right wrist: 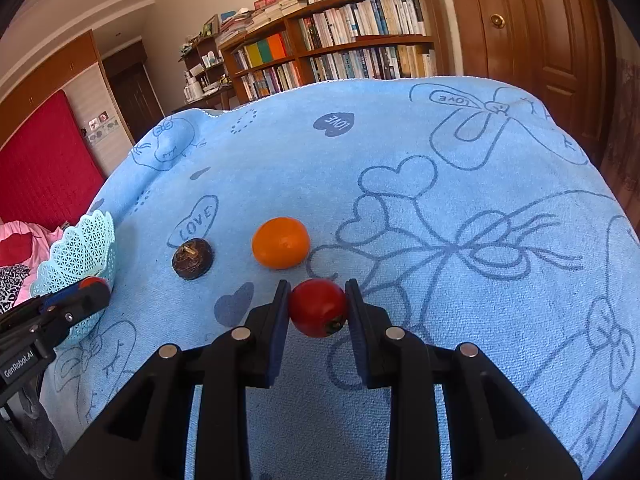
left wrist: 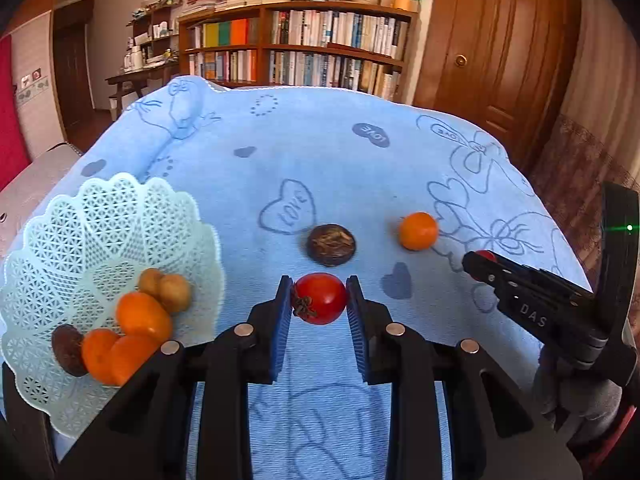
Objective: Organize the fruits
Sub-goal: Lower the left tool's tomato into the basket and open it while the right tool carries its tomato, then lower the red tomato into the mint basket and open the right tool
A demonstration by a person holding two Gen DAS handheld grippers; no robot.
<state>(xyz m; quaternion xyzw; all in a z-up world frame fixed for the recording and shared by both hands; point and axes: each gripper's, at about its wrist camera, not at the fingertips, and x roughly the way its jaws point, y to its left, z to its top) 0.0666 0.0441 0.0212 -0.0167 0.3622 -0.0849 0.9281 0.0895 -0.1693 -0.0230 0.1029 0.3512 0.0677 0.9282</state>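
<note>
In the left wrist view, the left gripper (left wrist: 319,300) has its jaws closed narrowly on a red tomato (left wrist: 320,298), and the lattice basket (left wrist: 100,216), already holding oranges and brown fruits, lies just to its left, so this hand looks the nearer one for the drop. In the right wrist view, the right gripper (right wrist: 318,308) likewise clamps a second red tomato (right wrist: 318,307), with the basket (right wrist: 80,248) well off to its left across the blue cloth (right wrist: 440,200); a loose orange (right wrist: 281,242) and a brown water chestnut (right wrist: 192,258) sit between them.
</note>
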